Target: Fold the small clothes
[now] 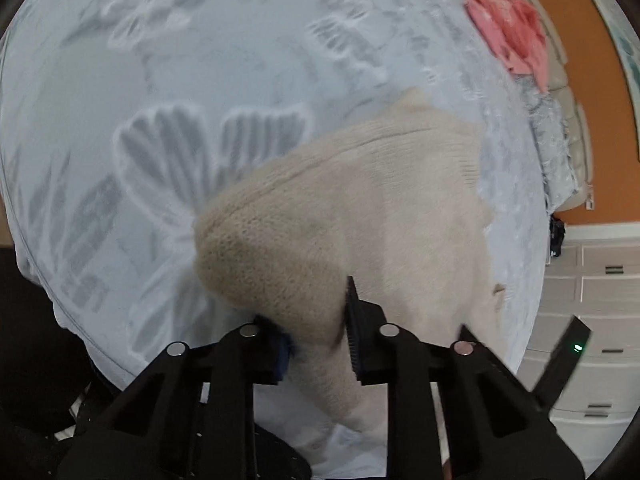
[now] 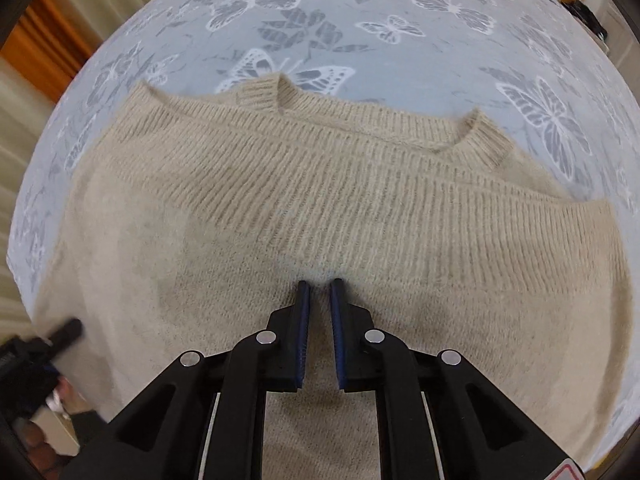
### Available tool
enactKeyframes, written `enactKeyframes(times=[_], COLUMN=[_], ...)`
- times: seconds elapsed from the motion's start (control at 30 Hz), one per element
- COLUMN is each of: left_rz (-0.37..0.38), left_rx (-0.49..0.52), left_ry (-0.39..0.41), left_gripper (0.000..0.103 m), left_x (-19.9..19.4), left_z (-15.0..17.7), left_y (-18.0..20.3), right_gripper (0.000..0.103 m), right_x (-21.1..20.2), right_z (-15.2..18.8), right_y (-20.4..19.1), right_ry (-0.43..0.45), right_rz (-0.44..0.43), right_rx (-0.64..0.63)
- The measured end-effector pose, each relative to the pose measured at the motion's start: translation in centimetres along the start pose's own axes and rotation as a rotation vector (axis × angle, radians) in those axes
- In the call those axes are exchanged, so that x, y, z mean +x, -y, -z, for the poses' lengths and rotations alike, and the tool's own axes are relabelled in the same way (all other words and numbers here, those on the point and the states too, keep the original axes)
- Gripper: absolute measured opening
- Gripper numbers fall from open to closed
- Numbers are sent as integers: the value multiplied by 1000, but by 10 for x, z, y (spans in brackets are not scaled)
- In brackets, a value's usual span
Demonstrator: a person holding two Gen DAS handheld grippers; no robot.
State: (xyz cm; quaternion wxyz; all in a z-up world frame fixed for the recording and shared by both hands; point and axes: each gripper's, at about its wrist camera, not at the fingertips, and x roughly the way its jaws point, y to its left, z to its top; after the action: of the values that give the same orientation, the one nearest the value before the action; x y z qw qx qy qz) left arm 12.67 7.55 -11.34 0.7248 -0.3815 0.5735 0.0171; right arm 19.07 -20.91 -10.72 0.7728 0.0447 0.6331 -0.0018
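A beige knitted sweater point(image 1: 380, 200) lies on a pale butterfly-print bedspread point(image 1: 160, 60). In the left wrist view my left gripper point(image 1: 308, 308) is shut on a bunched fold at the sweater's edge. The knit bulges up between the two fingers and hides the left fingertip. In the right wrist view the sweater point(image 2: 320, 168) is spread flat with its ribbed neckline at the far side. My right gripper point(image 2: 320, 284) points down onto the sweater's middle. Its blue pads are almost together, pinching a small pucker of knit at the tips.
A pink cloth point(image 1: 508, 32) lies on a beige seat beyond the bed's right edge. White drawers point(image 1: 592, 280) stand below it by an orange wall. A black device with a green light point(image 1: 568, 344) is at the right. Curtains point(image 2: 24, 128) hang at the left.
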Motion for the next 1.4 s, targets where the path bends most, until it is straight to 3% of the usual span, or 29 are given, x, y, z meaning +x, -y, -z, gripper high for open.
enactKeyframes(times=[0.13,0.3,0.37,0.43,0.53,0.63,0.73,0.8,0.87,0.9,0.97,1.1,1.23,1.27,1.3,1.33,1.37,1.4], left_rz=[84,205,220,207,175,78,-7,-80,-63,-32,22,83,82,76,70,70,71,70], left_rx=[216,543,670,783,904,1021,1063,1064,1043,1027,985,909,833,821,812,803,792,781], left_ry=[118,204,197,173,121,34,-18,-40,-10,1,33,81,97,100,103,105,103,98], left_gripper=[17,14,11,11,11,11,13,16,21,26,54,57,58,58,59,59,59,59], left_x=[-36,-84,-89,-83,-59,-13,20,34,24,16,-8,-49,-76,-82,-86,-89,-91,-91], left_z=[10,52,77,105,140,181,203,212,212,209,204,183,162,159,157,157,155,153], left_y=[55,141,170,192,210,210,202,192,187,185,179,162,138,133,128,124,120,118], right_gripper=[9,9,9,18,27,33,42,56,78,79,80,84,84,82,74,34,23,23], right_x=[2,4,-7,-23,-56,-78,-95,-106,-112,-112,-110,-90,-63,-54,-48,-47,-49,-58], right_z=[0,2,4,10,37,72,96,99,93,90,84,71,61,61,62,62,60,58], right_y=[10,39,56,72,111,152,175,178,172,167,158,132,112,106,102,96,88,83], right_ry=[0,4,8,42,122,151,148,159,167,165,141,49,-43,-70,-84,-82,-78,-52], right_rz=[-60,-232,-308,-339,-348,-311,-315,-324,-345,-354,-371,-421,-368,-390,-410,-435,-452,-451], right_rx=[24,155,224,288,368,435,474,462,432,414,388,372,347,359,367,366,356,348])
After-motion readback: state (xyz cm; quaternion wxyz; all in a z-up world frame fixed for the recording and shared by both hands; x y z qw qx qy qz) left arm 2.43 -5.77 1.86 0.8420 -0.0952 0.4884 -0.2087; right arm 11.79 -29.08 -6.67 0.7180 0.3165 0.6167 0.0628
